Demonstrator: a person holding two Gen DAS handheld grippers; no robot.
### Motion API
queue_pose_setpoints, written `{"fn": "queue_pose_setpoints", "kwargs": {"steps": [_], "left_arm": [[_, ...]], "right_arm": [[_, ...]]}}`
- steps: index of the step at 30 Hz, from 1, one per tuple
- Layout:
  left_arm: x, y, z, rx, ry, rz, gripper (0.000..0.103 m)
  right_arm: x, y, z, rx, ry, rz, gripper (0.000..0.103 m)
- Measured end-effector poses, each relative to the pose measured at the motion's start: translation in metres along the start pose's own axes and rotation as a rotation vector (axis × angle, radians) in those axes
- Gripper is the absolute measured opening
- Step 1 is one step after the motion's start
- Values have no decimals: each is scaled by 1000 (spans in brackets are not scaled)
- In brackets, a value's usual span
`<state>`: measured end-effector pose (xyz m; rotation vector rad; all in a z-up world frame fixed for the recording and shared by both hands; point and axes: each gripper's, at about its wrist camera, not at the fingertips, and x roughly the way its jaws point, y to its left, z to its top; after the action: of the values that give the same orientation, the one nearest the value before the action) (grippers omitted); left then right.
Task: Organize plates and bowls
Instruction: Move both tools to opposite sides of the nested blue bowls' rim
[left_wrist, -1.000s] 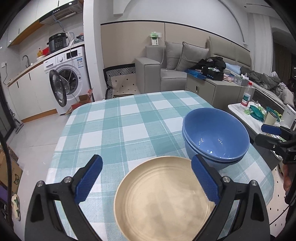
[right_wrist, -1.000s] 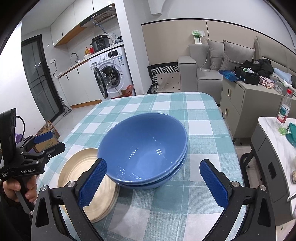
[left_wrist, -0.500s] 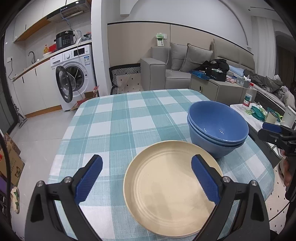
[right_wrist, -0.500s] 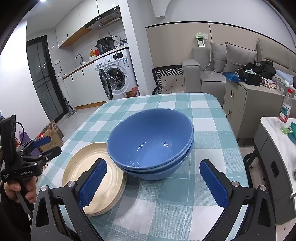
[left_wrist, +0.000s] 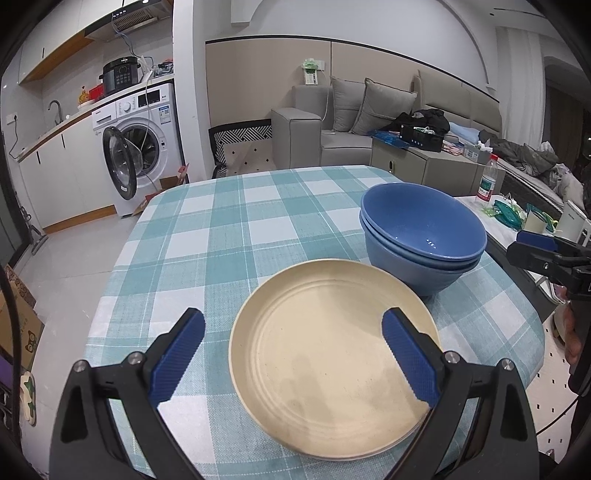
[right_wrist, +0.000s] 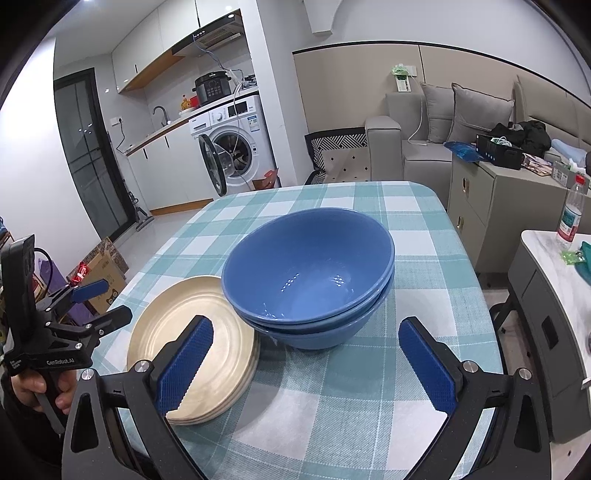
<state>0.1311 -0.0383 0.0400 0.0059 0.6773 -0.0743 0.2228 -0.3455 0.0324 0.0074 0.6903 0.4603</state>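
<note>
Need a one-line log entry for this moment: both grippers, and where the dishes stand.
left gripper: open, empty | right gripper: open, empty | blue bowls: nested | beige plates: stacked beside bowls | all on checked tablecloth

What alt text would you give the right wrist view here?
Open right gripper faces a stack of blue bowls on a teal checked tablecloth. Beige plates lie stacked to the bowls' left, where a hand holds the open left gripper.
</note>
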Motion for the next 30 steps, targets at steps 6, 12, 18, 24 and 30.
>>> {"fn": "queue_pose_setpoints", "kwargs": {"steps": [6, 12, 18, 24, 30], "left_arm": [[2, -3, -3, -6, 8, -21, 97], [8, -8, 1, -10, 15, -33, 97], [17, -15, 10, -3, 25, -41, 97], [25, -20, 19, 4, 35, -50, 97], [35, -23, 28, 13, 44, -66, 97]], "right_arm": [[2, 4, -5, -6, 12, -3, 102], [3, 4, -5, -5, 14, -2, 102], [7, -3, -2, 6, 21, -1, 102], [8, -12, 4, 28, 23, 3, 102], [10, -22, 9, 53, 18, -1, 102]]}}
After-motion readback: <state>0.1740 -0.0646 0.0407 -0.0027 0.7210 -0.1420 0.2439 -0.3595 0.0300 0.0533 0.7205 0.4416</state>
